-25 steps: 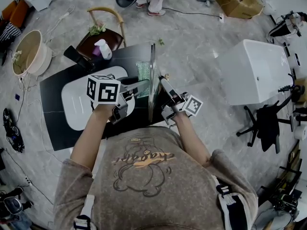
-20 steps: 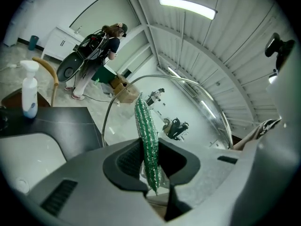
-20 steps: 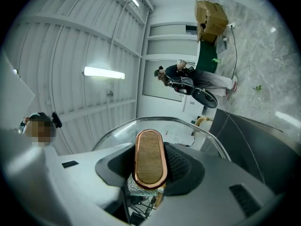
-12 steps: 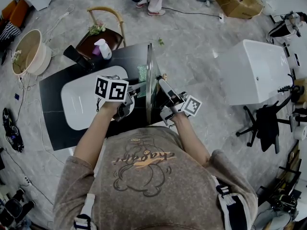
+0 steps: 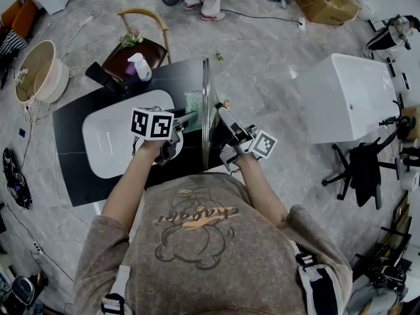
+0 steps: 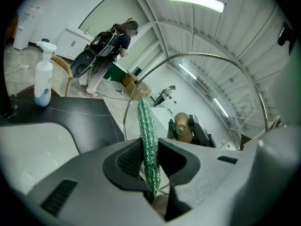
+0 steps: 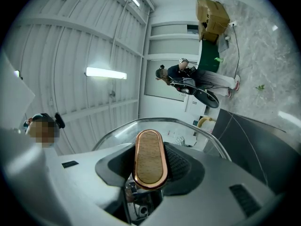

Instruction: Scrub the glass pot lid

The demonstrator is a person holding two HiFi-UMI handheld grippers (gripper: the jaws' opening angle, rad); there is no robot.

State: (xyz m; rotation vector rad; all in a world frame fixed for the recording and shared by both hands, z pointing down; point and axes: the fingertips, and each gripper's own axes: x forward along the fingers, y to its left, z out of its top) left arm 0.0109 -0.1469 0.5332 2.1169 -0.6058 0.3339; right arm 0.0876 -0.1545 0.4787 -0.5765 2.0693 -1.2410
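The glass pot lid (image 5: pixel 207 104) stands up on its edge over the black worktop (image 5: pixel 72 149), between the two tools. The right hand-held gripper (image 5: pixel 223 113) is closed on the lid's handle (image 7: pixel 149 157), a wooden knob with a shiny copper ring. The left hand-held gripper (image 5: pixel 190 118) pinches a green scrub pad (image 6: pixel 148 131), and the pad sits right beside the glass.

The lid looks hard, smooth and a bit heavy. It will likely be slippery when wet, and it could crack if it drops. The handle is the best place to hold it, not the thin metal rim. The pad is soft and bendy, so it should squash flat against the glass.

The worktop is dark and flat, with a white basin (image 5: pixel 108 143) set in it. A spray bottle (image 5: pixel 141 67) stands at the far side. All around is a grey stone floor (image 5: pixel 262 77) and a white cabinet (image 5: pixel 348 97) on the right.
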